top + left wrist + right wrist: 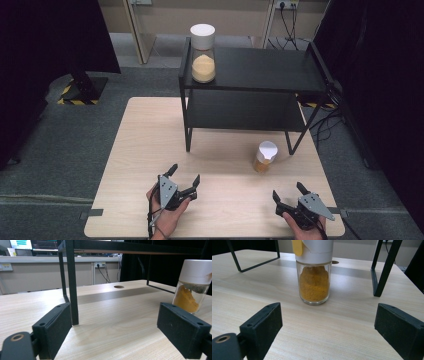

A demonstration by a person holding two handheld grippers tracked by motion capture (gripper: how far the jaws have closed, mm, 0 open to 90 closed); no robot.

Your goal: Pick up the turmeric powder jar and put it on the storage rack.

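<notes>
A small glass spice jar with a white cap and orange powder stands upright on the wooden table, in front of the black shelf's right front leg. It appears close ahead in the right gripper view and at the right edge of the left gripper view. My left gripper rests open near the table's front, left of the jar. My right gripper is open at the front right, nearer than the jar. Nothing lies between either pair of jaws. A taller jar of pale powder stands on the shelf's top left corner.
A black two-tier metal shelf stands on the back half of the table; its front left leg rises just ahead of my left gripper. Bare tabletop lies between the two grippers. Cables and wall sockets sit beyond the table.
</notes>
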